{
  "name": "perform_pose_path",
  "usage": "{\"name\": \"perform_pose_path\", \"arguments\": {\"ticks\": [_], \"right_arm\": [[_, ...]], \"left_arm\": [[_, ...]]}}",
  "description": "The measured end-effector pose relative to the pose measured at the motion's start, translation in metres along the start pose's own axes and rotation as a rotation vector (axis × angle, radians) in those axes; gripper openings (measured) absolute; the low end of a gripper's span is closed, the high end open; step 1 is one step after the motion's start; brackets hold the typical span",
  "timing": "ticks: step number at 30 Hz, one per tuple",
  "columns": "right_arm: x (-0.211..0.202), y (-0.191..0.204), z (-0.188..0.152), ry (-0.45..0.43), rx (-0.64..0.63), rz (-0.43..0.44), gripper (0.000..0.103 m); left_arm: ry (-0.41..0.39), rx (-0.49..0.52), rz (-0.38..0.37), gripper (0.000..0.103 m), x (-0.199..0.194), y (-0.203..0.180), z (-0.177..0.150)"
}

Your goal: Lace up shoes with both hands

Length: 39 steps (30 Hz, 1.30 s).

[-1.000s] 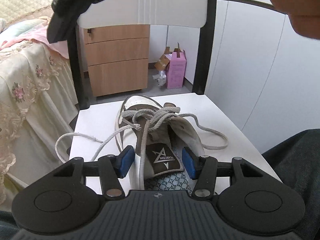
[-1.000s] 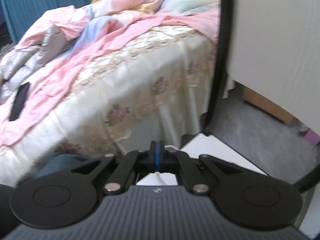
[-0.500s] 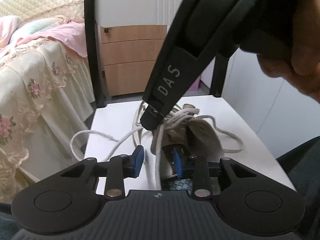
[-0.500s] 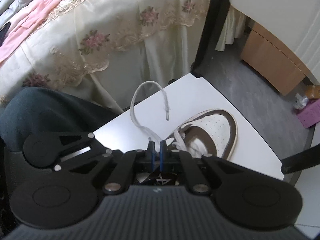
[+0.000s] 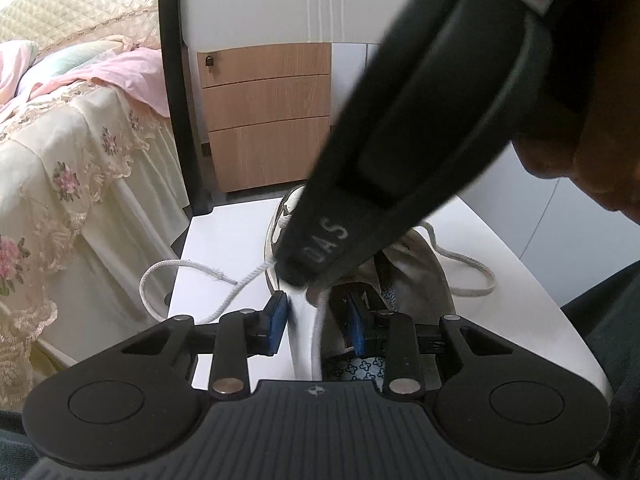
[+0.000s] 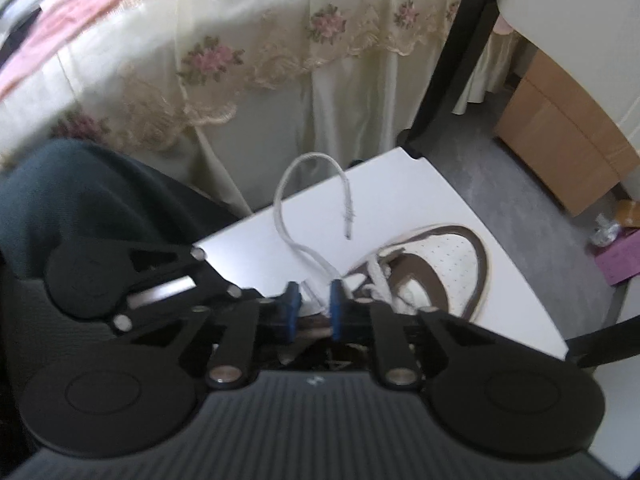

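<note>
- Shoe [image 6: 448,264]: a low white-and-brown sneaker lying on a white chair seat [image 6: 384,200], toe towards the chair back. It looks light and soft-sided, so it would likely slide or tip under any pull on the lace. The firmest hold is probably the padded collar at its heel end, not the floppy tongue.
- Left hand-held gripper [image 5: 316,326]: at the shoe's heel end, straddling the collar wall. One pad lies against the white outer side, the other is inside the opening. It looks to be pinching that wall, which would anchor the shoe.
- Right hand-held gripper [image 6: 314,306]: above the shoe's upper eyelets, pointing steeply down. Its jaws are closing with a strand of lace between them, but the pads stand apart and do not pinch it.
- Lace [image 6: 280,208]: a pale woven cord arching off the shoe's side nearest the bed, while another length trails off the opposite side. It is limp and slightly rough, so it should grip well between pads but cannot be pushed, only pulled.
- Lace tip [image 6: 349,220]: beside the shoe's toe, frayed, with no clear hard sleeve. I judge it needs pinching close behind the tip to steer it into an eyelet, since loose fibres may snag.
</note>
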State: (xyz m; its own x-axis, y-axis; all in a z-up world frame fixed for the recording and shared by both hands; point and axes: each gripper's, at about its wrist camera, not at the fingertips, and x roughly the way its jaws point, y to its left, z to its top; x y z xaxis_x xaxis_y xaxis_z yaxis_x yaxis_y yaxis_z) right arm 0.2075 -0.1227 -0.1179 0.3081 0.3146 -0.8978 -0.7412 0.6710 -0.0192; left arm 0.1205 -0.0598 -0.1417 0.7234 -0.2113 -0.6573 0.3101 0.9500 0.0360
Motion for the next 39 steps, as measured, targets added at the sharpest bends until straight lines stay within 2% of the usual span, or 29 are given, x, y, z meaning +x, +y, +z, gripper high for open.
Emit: {"name": "perform_pose_path", "arguments": {"ticks": [5, 9, 20, 25, 35, 39], "right_arm": [[-0.018, 0.0, -0.001, -0.124, 0.085, -0.029, 0.002], [-0.046, 0.007, 0.007, -0.248, 0.117, -0.004, 0.003], [-0.154, 0.005, 0.061, -0.532, 0.164, 0.017, 0.003], [-0.2, 0.009, 0.087, -0.66, 0.144, 0.015, 0.003], [-0.257, 0.02, 0.132, -0.822, 0.08, 0.03, 0.003], [-0.26, 0.023, 0.136, -0.822, 0.088, 0.047, 0.003]], "left_arm": [[-0.01, 0.042, -0.005, 0.036, 0.002, -0.004, 0.001], [-0.011, 0.058, -0.014, 0.036, 0.001, -0.008, 0.001], [-0.016, 0.071, -0.01, 0.036, -0.001, -0.009, -0.001], [-0.018, 0.077, -0.012, 0.036, 0.0, -0.007, -0.001], [-0.024, 0.098, -0.03, 0.036, 0.003, -0.006, -0.001], [-0.02, 0.08, -0.034, 0.036, 0.003, -0.004, 0.0]]}}
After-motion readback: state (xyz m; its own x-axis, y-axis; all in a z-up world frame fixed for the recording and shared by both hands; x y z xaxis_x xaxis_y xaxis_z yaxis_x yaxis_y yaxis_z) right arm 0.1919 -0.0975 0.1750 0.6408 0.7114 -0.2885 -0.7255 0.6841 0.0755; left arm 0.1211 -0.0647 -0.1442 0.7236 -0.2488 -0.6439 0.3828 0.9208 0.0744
